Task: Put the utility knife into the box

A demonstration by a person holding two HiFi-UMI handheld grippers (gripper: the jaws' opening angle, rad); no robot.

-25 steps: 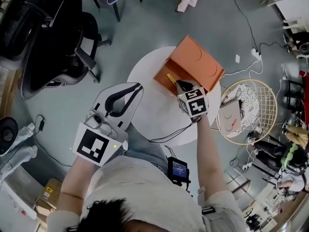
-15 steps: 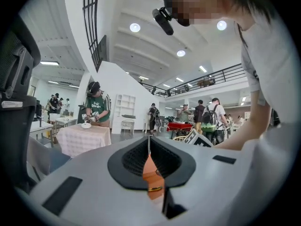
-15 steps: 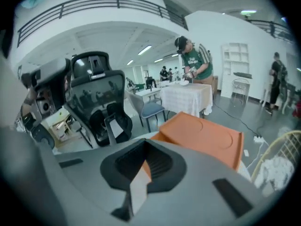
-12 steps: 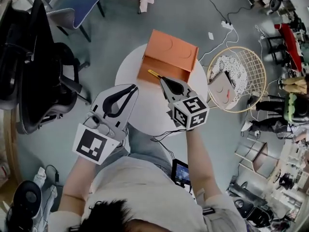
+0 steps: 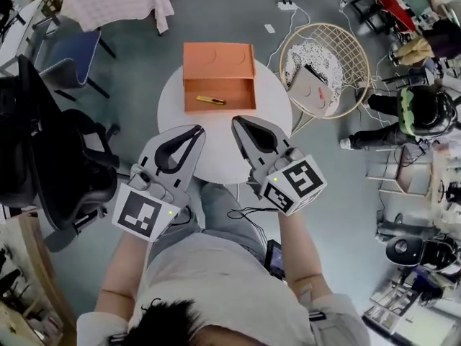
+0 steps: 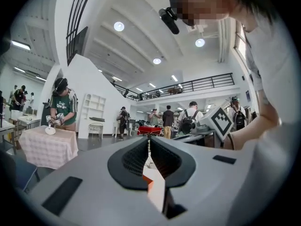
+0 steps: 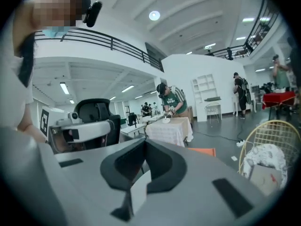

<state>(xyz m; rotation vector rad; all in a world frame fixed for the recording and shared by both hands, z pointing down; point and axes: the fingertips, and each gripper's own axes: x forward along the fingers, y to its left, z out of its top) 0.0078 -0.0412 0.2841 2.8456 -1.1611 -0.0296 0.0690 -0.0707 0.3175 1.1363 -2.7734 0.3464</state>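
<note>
Open hall, grey floor, small round white worktop (image 5: 272, 103) directly in front of the person. On the right tongs (image 5: 238, 122) the tips are closed on each other with nothing between them; their own view confirms it, showing only the dark pad gap behind the tips. A second ago they were down in the box at the yellow knife. Half a second ago they were just leaving the box mouth. Now they're pulled back over the near edge of the worktop, well apart from the box. The left tongs (image 5: 196, 130) are also closed and empty, parked beside the right pair at the near edge. Their pose is much the same across all three head frames, and they never go near the box. Further out, the utility knife (image 5: 210, 100) lies flat on the bottom of the orange box (image 5: 219, 109), roughly central and slightly skewed, with nothing touching it. The box sits on the far side of the worktop with its lid (image 5: 217, 62) tipped back open. So the change is release plus retract, and the knife is in. I'd judge the task as met. The lid is still open, but the task doesn't ask for it shut. Little risk that I can see, since the knife sits fully inside the walls. The wire basket chair (image 5: 358, 49) to the right of the worktop isn't involved.
</note>
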